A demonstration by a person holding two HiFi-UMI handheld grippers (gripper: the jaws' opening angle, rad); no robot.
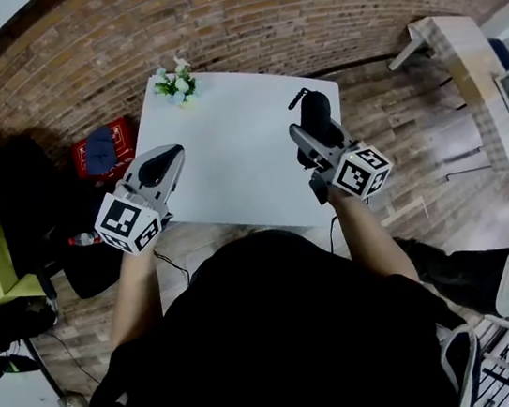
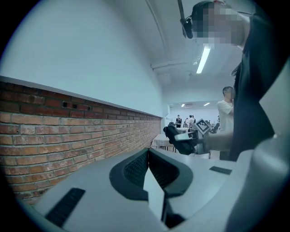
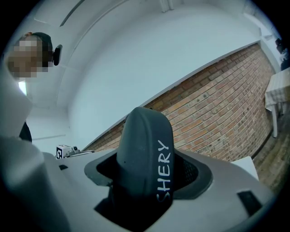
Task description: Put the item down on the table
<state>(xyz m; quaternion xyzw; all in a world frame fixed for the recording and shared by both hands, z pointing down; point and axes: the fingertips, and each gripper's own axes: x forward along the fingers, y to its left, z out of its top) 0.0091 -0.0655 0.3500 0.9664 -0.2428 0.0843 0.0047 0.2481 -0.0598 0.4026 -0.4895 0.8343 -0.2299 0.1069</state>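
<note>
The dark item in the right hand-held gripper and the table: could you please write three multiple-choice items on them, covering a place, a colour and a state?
1. The flowers stand: A on the table, far left corner; B on the floor; C between jaws.
2. The table top is: A red; B white; C green.
3. The right hand-held gripper is: A open, empty; B lying down; C shut on the dark item.
Key: A, the head view shows them at that corner; B, the top is plain white; C, its jaws clamp the item lettered SHERY.

One word only: white "SHERY" runs up the 3 o'clock side of the case (image 3: 140, 145) in my right tool (image 3: 146, 179).
</note>
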